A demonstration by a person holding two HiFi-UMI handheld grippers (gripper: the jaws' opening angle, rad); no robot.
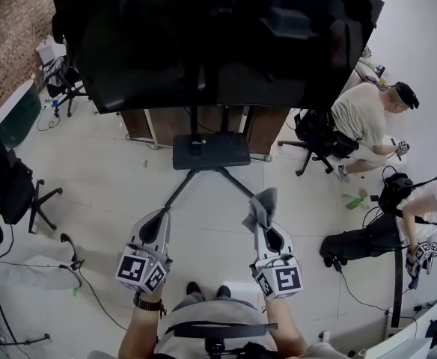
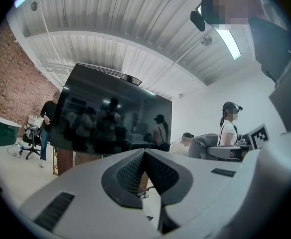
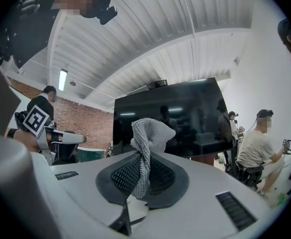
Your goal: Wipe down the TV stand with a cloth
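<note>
A big black TV (image 1: 211, 40) stands on a black TV stand whose shelf (image 1: 211, 149) and splayed legs (image 1: 179, 188) rest on the pale floor ahead of me. My right gripper (image 1: 266, 223) is shut on a grey knitted cloth (image 1: 261, 206), which sticks up from its tip just short of the stand's right leg. In the right gripper view the cloth (image 3: 146, 146) is pinched between the dark pads, with the TV (image 3: 185, 118) beyond. My left gripper (image 1: 158, 217) hangs near the left leg, shut and empty; in the left gripper view its pads (image 2: 130, 171) meet.
A wooden cabinet (image 1: 267, 126) stands behind the stand. Black office chairs sit at left (image 1: 16, 189) and right (image 1: 316, 137). Two people (image 1: 368, 118) sit at the right. Cables (image 1: 72, 264) trail on the floor at left, and a green bottle (image 1: 353, 200) lies at right.
</note>
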